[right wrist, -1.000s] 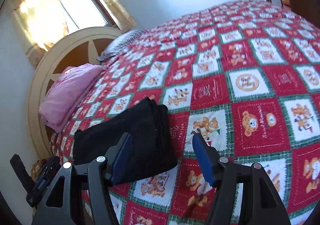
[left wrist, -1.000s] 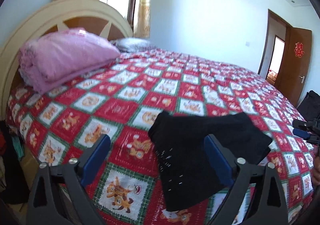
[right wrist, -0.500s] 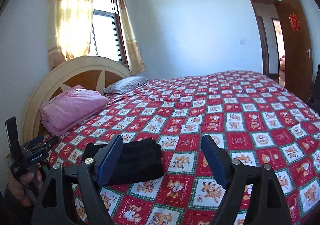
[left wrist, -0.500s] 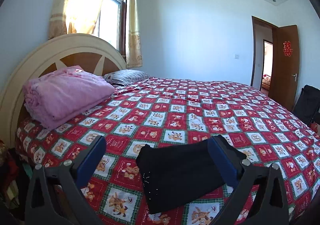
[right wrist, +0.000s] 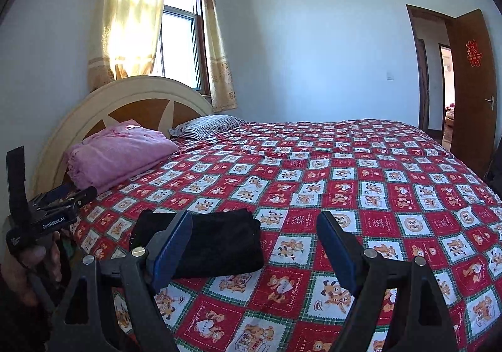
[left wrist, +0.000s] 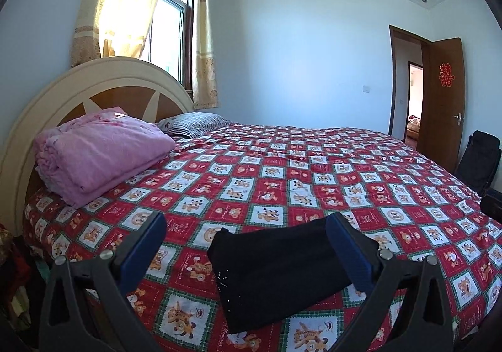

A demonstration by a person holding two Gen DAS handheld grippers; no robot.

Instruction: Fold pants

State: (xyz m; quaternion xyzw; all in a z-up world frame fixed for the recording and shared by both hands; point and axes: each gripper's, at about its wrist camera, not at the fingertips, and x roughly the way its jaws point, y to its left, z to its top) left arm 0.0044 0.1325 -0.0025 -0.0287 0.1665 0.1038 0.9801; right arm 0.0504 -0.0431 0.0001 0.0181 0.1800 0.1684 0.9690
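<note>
The black pants (left wrist: 279,270) lie folded into a compact rectangle near the front edge of the bed; they also show in the right wrist view (right wrist: 219,242). My left gripper (left wrist: 248,248) is open and empty, held back from the bed, with the pants seen between its blue pads. My right gripper (right wrist: 254,245) is open and empty, to the right of the pants and apart from them. The left gripper's body (right wrist: 47,211) shows at the left of the right wrist view, held in a hand.
The bed has a red checked bear-print cover (left wrist: 313,182). A folded pink blanket (left wrist: 97,151) and a striped pillow (left wrist: 194,123) lie by the curved headboard (left wrist: 103,82). A black bag (left wrist: 480,160) and an open door (left wrist: 442,95) are at the right.
Both grippers have lifted and drawn back from the bed and levelled out, so the room shows. The folded pants have stayed where they lay.
</note>
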